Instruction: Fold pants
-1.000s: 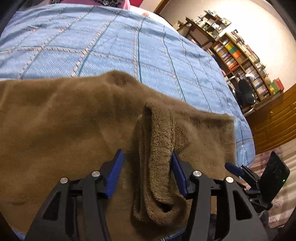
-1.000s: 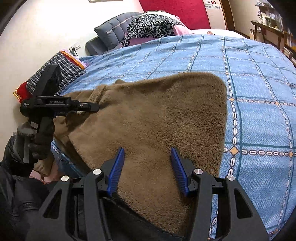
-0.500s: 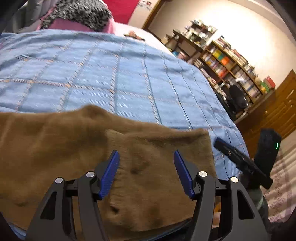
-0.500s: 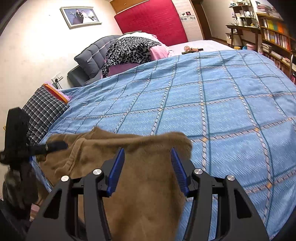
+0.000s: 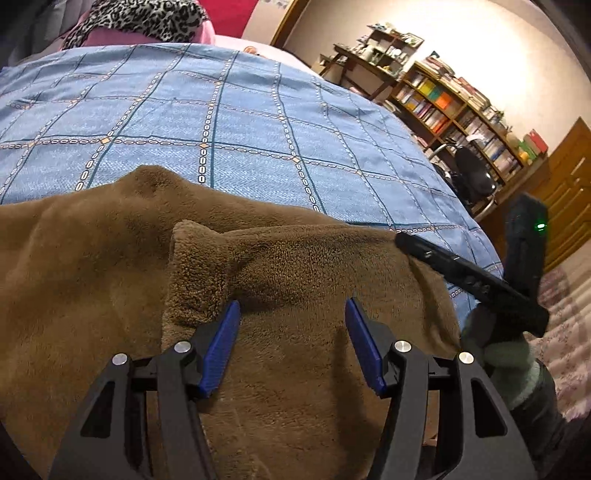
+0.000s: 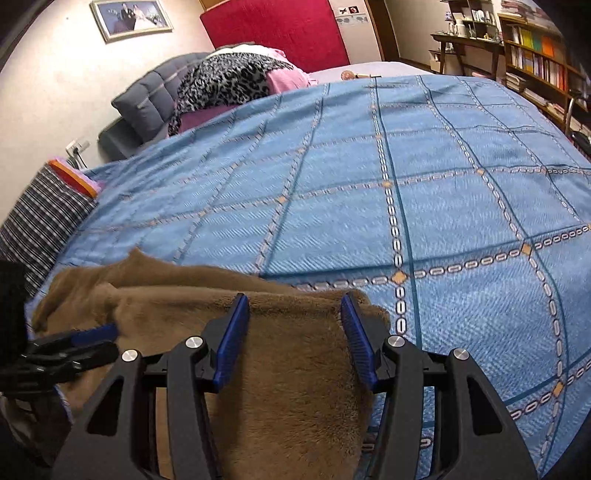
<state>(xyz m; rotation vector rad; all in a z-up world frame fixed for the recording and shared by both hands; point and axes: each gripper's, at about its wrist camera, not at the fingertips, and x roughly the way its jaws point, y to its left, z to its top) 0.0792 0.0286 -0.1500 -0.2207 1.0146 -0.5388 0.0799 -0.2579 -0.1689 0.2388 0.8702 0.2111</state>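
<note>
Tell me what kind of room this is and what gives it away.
A bedroom, most likely in a home: a bed under a blue checked bedspread, pillows piled by a red headboard, a framed photo on the wall, and bookshelves along one side.

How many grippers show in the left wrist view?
2: the left gripper over the brown pants, the right gripper at their right edge.

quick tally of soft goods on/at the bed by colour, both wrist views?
Brown: 1, fleece pants
Blue: 1, checked bedspread
Leopard print: 1, throw
Pink: 1, cloth under it
Grey: 1, cushion
Plaid: 1, pillow
Total: 6
</note>
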